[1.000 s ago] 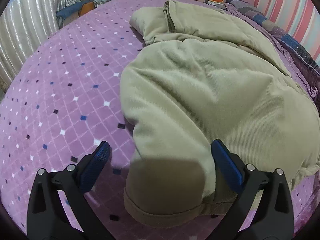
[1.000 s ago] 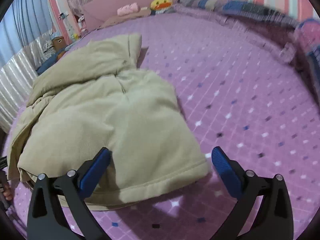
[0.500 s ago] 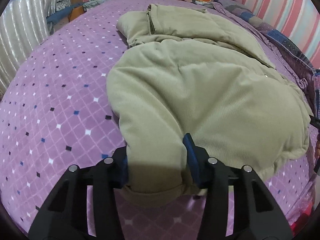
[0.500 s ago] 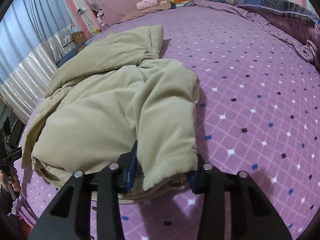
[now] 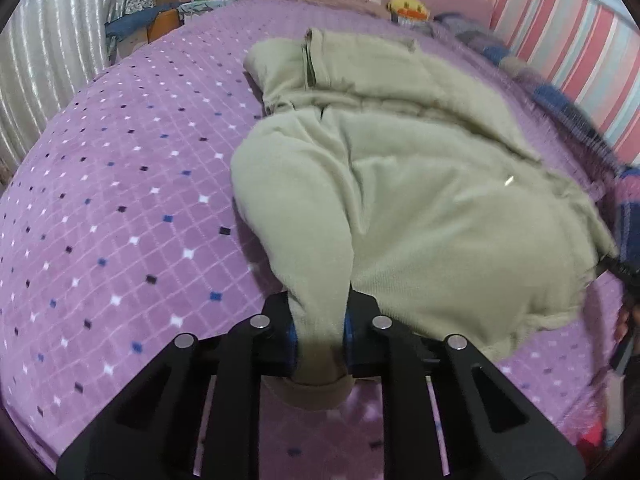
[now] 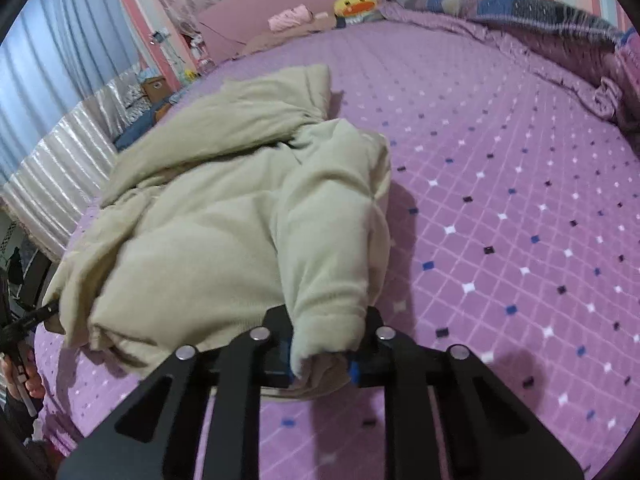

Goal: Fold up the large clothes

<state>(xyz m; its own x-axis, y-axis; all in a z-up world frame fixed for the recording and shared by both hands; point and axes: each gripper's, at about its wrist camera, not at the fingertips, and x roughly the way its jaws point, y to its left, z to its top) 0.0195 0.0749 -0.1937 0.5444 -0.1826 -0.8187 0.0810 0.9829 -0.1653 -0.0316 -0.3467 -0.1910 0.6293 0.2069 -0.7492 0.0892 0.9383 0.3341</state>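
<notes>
On the bed [image 5: 120, 208], each gripper [image 5: 320, 330] [image 6: 322, 354] has just clamped the coat's [image 5: 440, 208] hem, collar seemingly headboard-ward.

the jacket [image 5: 420, 208] lay heaped across the middle of the bed [image 5: 120, 208], and its bulk blocked any straight pass between the two sides. left of it, in the left wrist view, the purple cover ran bare out to the bed's edge. right of it, in the right wrist view, a wide bare stretch [image 6: 520, 208] reached as far as the rumpled quilt [image 6: 520, 12] along the striped wall. at the far end a duck toy [image 6: 356, 4] and a pink bundle [image 6: 290, 16] sat by the headboard, well apart from the jacket. boxes [image 5: 160, 28] crowded the floor beyond the left edge.
</notes>
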